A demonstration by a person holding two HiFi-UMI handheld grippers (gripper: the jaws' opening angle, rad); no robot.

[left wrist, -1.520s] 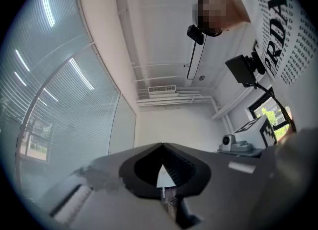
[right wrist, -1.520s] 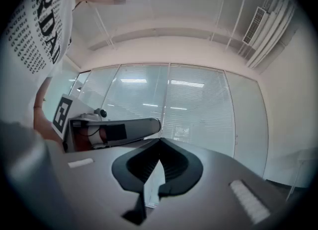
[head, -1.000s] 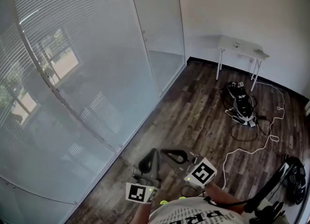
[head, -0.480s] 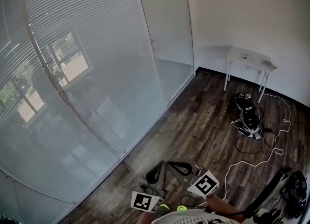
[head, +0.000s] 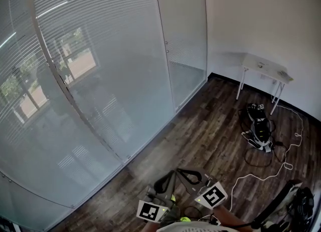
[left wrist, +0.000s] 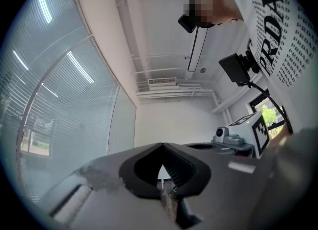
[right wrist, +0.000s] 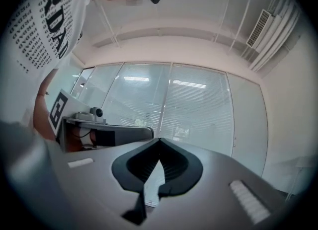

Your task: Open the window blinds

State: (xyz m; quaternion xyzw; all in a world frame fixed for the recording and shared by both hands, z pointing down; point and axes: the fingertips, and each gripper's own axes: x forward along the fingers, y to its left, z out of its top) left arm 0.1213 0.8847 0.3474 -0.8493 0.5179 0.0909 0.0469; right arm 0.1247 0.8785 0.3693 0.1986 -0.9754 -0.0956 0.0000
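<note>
Head view showed left tongs (head: pixel 169 177), right tongs (head: pixel 180 172) closed, empty; window blinds (head: pixel 100 35) well ahead looked light, flimsy; I judged their frame knob (head: pixel 166 42) the hold.

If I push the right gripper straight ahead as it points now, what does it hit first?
Most likely the window blinds; the shut right gripper aims at them and nothing shows in between, though the depth is unclear.

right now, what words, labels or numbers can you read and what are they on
"PRDA": large letters on the person's white shirt.
Smaller print around them: too small to read.
Left gripper's cube and right gripper's cube: square patterns, no words.
</note>
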